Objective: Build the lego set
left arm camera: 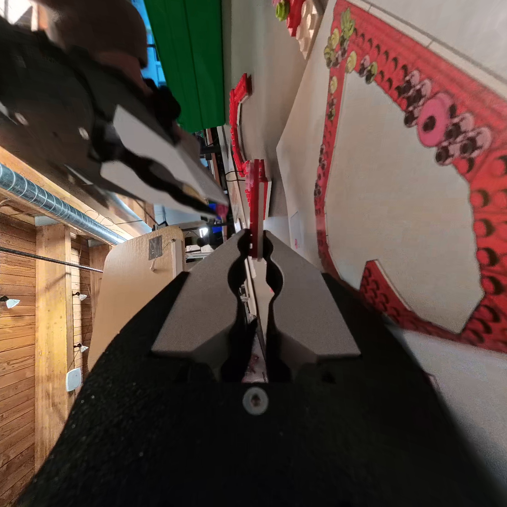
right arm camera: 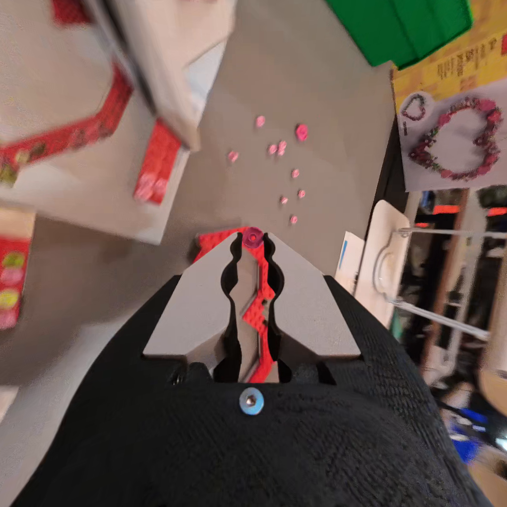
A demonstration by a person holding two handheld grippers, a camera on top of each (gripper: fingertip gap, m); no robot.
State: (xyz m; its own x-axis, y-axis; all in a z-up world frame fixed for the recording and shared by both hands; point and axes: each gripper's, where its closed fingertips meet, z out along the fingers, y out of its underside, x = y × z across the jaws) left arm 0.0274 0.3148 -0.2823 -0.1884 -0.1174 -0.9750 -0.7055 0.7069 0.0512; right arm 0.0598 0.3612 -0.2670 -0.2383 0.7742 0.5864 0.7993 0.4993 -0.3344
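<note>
My left gripper (left arm camera: pixel 257 241) is clenched on the edge of a red plate (left arm camera: pixel 256 216), which stands edge-on between my jaws with a white layer on its right face. Only the left wrist view shows this grip. It also shows the instruction sheet (left arm camera: pixel 397 192) on the right, printed with a red heart frame, and a red frame piece (left arm camera: pixel 237 120) lying farther off on the worktop (left arm camera: pixel 260 82). My other gripper (left arm camera: pixel 153 153) reaches in from the upper left, blurred, its tips close to the far end of the plate; whether they touch it I cannot tell.

My right gripper (right arm camera: pixel 253 238) pinches a magenta round piece (right arm camera: pixel 252 238) at the very tips of its jaws. Only the right wrist view shows this. Beneath and between the fingers (right arm camera: pixel 299 296) runs a red studded frame (right arm camera: pixel 260 301), and the round piece sits at its far end; I cannot tell if it is pressed onto the studs. Beyond lie small pink pieces (right arm camera: pixel 277 149) scattered on the grey worktop, well apart from one another. A green bin (right arm camera: pixel 406 30) stands far right, and beside it a box (right arm camera: pixel 452 131) showing a heart wreath. The left of this view is blurred: red parts and white sheets, nothing clearer.
</note>
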